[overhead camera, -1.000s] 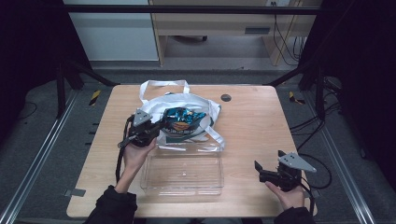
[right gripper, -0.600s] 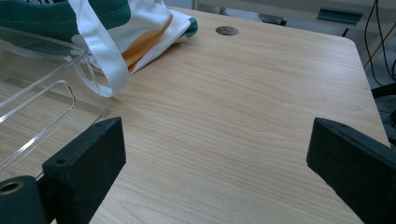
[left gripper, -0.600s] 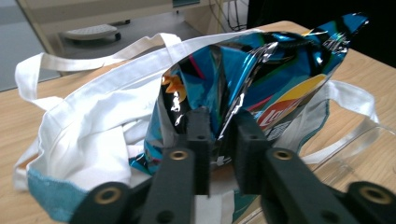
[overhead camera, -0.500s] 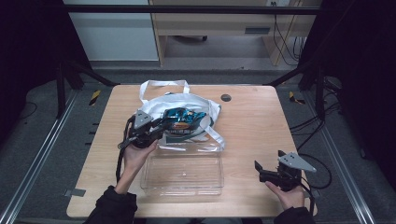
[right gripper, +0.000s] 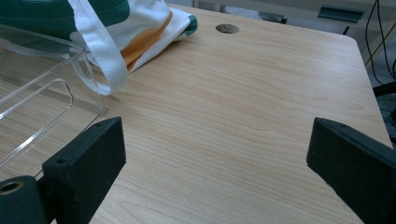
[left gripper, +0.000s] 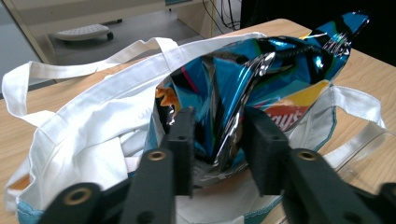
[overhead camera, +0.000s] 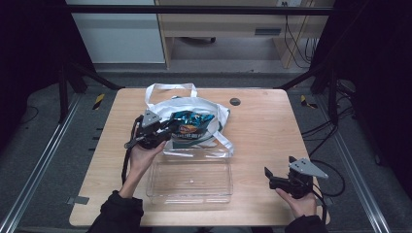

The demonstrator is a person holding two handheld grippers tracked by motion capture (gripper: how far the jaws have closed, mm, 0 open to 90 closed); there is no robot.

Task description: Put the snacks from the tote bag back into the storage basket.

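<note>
Chips in the shiny blue chip bag [left gripper: 261,88] crush easily. Left tongs [left gripper: 217,140] pinch its crinkly, slippery edge inside the white tote bag [overhead camera: 194,109], far-left on the tabletop [overhead camera: 272,126]. Right tongs [right gripper: 215,158] gape wide, empty.

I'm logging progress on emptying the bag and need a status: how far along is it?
Early. Nothing looks finished: the clear tray in front of the tote bag holds nothing. In hand: the left gripper is shut on the blue chip bag, which is partly out of the tote's mouth. Left, probably: getting the chip bag clear and into the tray. The right gripper is open over bare table.
</note>
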